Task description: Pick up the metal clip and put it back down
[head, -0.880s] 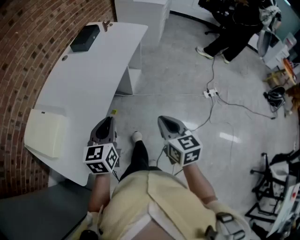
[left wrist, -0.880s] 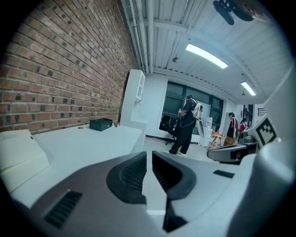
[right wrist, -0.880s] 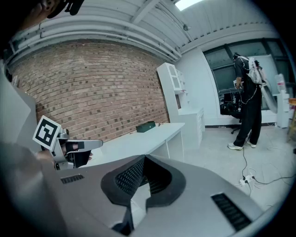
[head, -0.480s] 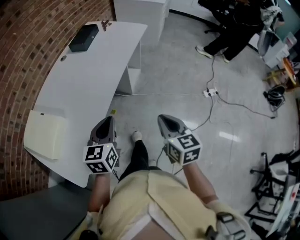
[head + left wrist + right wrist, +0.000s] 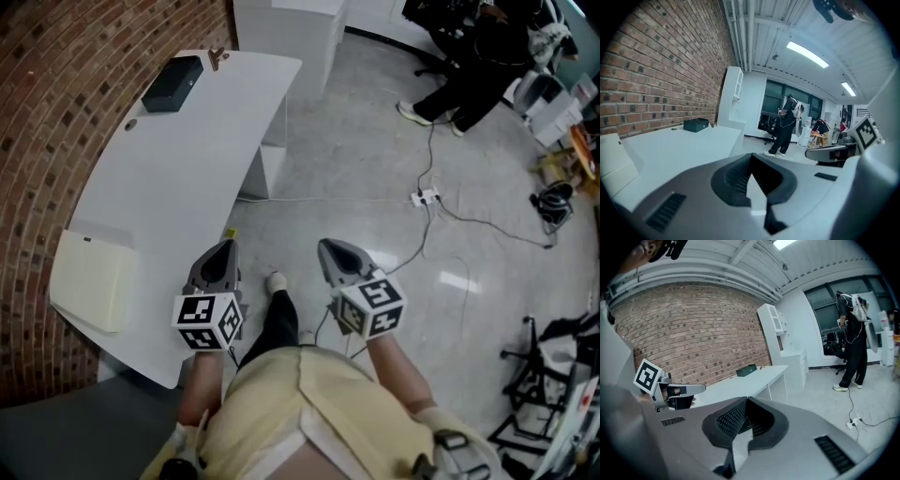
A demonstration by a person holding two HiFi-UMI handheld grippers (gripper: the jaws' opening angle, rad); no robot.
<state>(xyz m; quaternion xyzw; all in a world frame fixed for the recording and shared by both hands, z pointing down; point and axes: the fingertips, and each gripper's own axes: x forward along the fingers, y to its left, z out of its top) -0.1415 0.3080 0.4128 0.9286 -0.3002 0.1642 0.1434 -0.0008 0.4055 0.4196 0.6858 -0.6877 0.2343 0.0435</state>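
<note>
A small metal clip lies at the far end of the white desk, beside a black box; in the left gripper view the clip is a tiny speck next to the box. Both grippers are held near my body, far from the clip. My left gripper hovers at the desk's near right edge, jaws shut and empty. My right gripper hangs over the floor, its jaws also shut with nothing in them.
A cream pad lies on the desk's near left. A white cabinet stands behind the desk, along the brick wall. A power strip with cables is on the floor. A person in black stands at the back right.
The head view has shifted slightly, so the desk and floor sit a little lower and to the right. Both grippers stay shut in front of my body.
</note>
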